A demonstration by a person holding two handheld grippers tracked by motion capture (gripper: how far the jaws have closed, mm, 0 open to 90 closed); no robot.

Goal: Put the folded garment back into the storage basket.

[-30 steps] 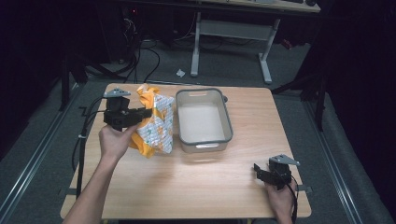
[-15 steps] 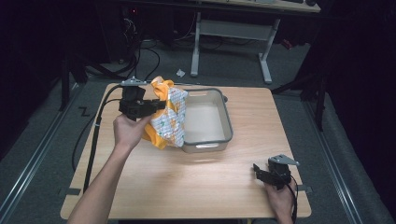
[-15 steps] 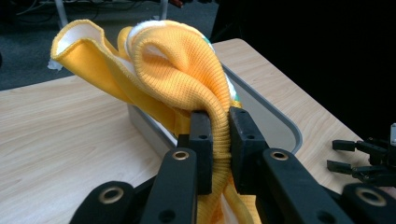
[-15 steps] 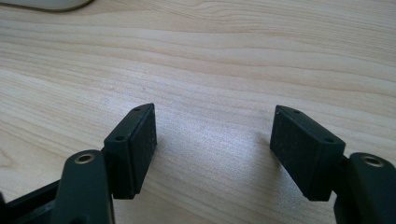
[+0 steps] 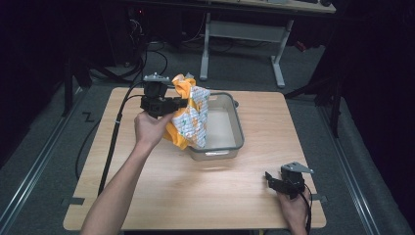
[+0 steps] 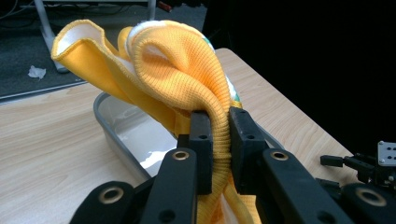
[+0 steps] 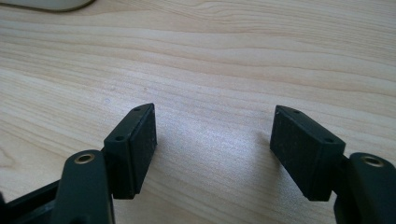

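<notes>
Two grippers, high view: the left gripper (image 5: 182, 103) is clamped on a yellow cloth (image 5: 190, 117) and holds it up over the near left corner of the grey tray (image 5: 239, 128); the right gripper (image 5: 269, 178) rests near the table's front right edge, well apart from the tray.
Cloth axis, high view: the long axis runs roughly top to bottom, the gathered yellow end up at the jaws, the patterned white side hanging down and facing the tray.
Surface, high view: a light wooden table (image 5: 254, 196) on a grey floor, a white-legged desk (image 5: 277, 58) behind it, dark surroundings.
Left gripper view: the jaws pinch a bunched fold of the cloth (image 6: 187, 65), its loops rising above them; the tray (image 6: 116, 135) lies below.
Right gripper view: the right gripper (image 7: 212, 140) stands wide open with nothing between its jaws, bare wood grain beneath.
</notes>
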